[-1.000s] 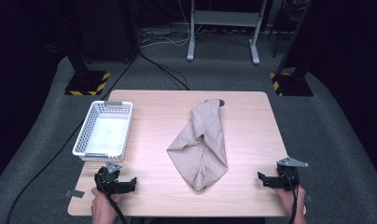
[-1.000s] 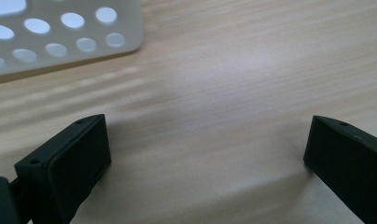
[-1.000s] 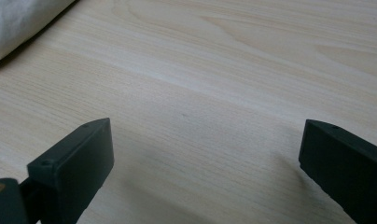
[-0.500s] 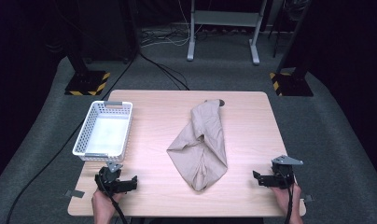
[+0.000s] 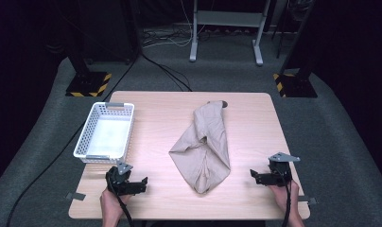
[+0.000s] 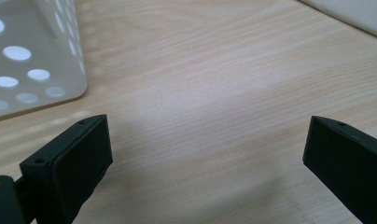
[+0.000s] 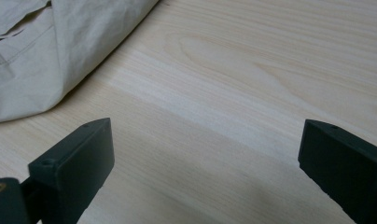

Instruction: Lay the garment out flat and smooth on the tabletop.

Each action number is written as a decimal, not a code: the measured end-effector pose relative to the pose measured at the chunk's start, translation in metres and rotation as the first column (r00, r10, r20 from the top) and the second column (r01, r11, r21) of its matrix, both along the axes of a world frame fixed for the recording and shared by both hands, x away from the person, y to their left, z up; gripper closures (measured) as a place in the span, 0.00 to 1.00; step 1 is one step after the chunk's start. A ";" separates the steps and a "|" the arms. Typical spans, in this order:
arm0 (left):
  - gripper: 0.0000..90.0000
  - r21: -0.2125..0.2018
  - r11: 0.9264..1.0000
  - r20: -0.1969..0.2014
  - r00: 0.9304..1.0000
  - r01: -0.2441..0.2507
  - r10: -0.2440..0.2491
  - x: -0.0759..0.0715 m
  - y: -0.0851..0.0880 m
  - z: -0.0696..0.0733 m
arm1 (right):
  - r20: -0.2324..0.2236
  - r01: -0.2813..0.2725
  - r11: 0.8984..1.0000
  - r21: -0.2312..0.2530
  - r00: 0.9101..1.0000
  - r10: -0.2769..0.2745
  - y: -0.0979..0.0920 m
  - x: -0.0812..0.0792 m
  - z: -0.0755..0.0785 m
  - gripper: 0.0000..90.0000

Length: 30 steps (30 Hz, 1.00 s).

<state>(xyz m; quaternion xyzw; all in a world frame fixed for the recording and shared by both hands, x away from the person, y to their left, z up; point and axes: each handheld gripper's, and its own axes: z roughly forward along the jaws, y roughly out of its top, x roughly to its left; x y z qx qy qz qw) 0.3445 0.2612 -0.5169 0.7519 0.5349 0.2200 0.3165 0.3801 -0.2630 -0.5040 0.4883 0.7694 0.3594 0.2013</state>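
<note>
The cloth (image 5: 204,147), limp, light and crumpled, lies between the left gripper (image 5: 141,181) and right gripper (image 5: 253,175), both wide open and empty; I'd pinch its near hem.

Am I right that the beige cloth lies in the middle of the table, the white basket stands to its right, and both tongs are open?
Not quite: the basket stands to the left of the cloth, near the left tongs, as the high view shows. The cloth does lie in the middle of the table, and both the left tongs and the right tongs are open and hold nothing.
</note>
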 end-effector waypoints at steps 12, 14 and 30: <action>0.01 -0.010 0.999 -0.002 0.999 0.053 -0.053 0.012 -0.015 0.001 | 0.005 -0.038 0.999 -0.010 0.999 0.039 0.019 0.012 0.004 0.03; 0.01 -0.009 0.998 0.000 0.998 0.061 -0.061 0.014 -0.018 0.001 | 0.005 -0.045 0.999 -0.010 0.999 0.045 0.022 0.014 0.005 0.03; 0.00 -0.029 0.996 0.007 0.996 0.087 -0.087 0.028 -0.029 0.004 | 0.013 -0.088 0.996 -0.017 0.996 0.088 0.045 0.027 0.010 0.03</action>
